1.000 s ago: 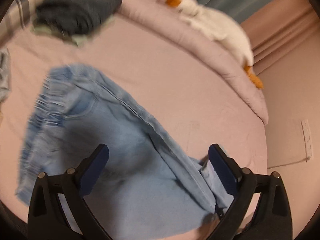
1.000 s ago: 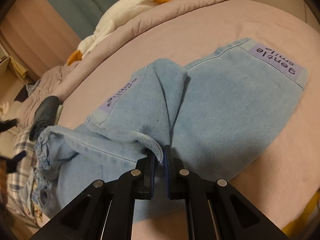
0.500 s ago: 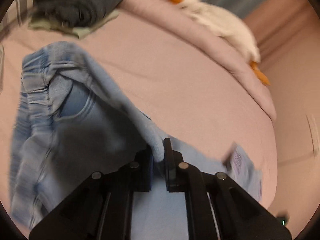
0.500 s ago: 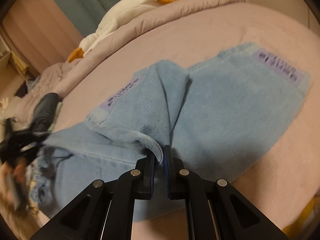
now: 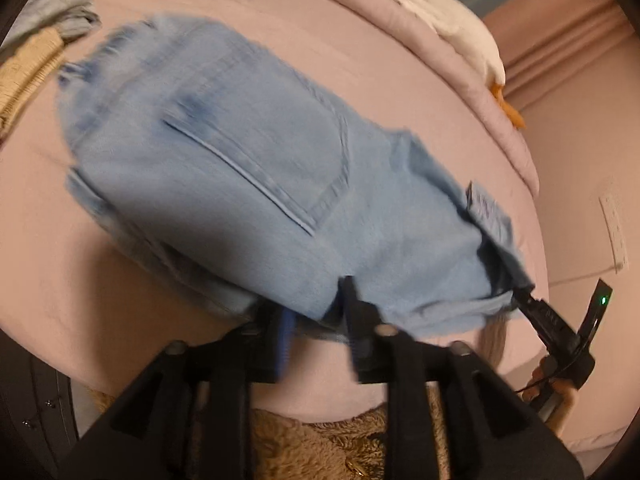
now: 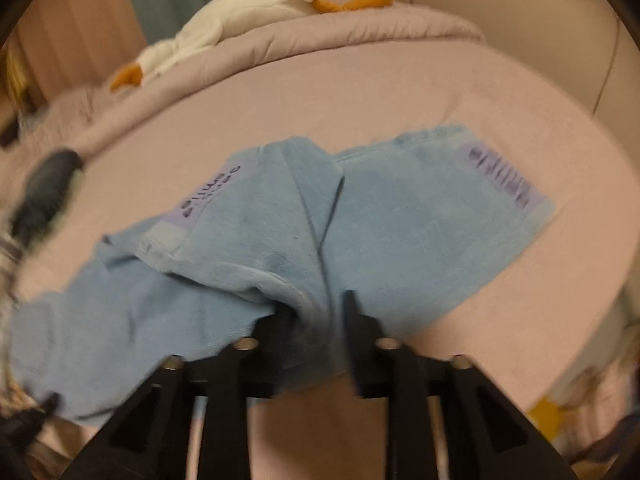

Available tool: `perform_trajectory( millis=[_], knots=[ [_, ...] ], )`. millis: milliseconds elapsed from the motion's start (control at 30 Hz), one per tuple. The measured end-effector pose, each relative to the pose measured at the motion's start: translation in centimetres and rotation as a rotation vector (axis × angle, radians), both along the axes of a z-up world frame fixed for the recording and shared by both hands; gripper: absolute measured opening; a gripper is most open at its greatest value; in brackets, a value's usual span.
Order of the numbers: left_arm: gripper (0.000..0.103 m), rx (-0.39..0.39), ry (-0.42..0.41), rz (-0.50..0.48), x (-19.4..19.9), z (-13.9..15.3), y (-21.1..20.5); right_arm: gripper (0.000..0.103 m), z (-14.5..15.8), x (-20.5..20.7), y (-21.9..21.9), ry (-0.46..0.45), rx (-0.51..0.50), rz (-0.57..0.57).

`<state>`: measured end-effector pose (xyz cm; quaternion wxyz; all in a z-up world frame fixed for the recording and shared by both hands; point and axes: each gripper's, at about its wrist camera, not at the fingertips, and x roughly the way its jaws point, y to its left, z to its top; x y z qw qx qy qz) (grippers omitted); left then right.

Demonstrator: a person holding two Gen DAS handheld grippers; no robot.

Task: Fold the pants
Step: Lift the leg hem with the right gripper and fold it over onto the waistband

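pants now folded over, plush goose beyond

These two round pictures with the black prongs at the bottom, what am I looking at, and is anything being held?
No robot: a person holds a hand-held two-finger tool in each hand, each carrying a wide-angle camera that looks along its fingers. One picture is from the left tool, the other from the right tool. Light blue jeans lie on a pink bed, partly folded. A white plush bird lies at the far edge, with other clothes to one side. Both tools' jaws have just been opening; denim sits between each pair, but the pads no longer pinch it.
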<state>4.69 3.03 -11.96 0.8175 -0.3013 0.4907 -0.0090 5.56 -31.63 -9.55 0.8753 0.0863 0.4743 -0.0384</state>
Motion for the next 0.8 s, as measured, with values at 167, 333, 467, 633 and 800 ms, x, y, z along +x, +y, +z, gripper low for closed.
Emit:
perform_trajectory(
  millis=[167, 333, 467, 633, 800],
  knots=[
    [0.066, 0.026, -0.063, 0.105, -0.4, 2.0, 2.9, 0.066, 2.4, 1.2, 3.7, -0.060, -0.235, 0.079],
    [0.067, -0.028, -0.063, 0.175, -0.3, 2.0, 5.7, 0.074, 0.6, 4.6, 8.8, 0.014, -0.328, 0.304],
    [0.055, -0.021, -0.081, 0.159, 0.6, 1.9, 6.2, 0.068, -1.7, 6.5, 11.9, 0.055, -0.439, 0.418],
    [0.012, -0.044, -0.092, 0.152, 0.5, 1.6, 8.2, 0.008, -3.1, 10.4, 12.4, 0.126, -0.387, 0.447],
    [0.009, -0.060, -0.198, 0.127, 2.2, 6.1, 9.1, 0.005, 5.3, 17.3, 8.0, 0.019, -0.034, 0.321]
  ],
)
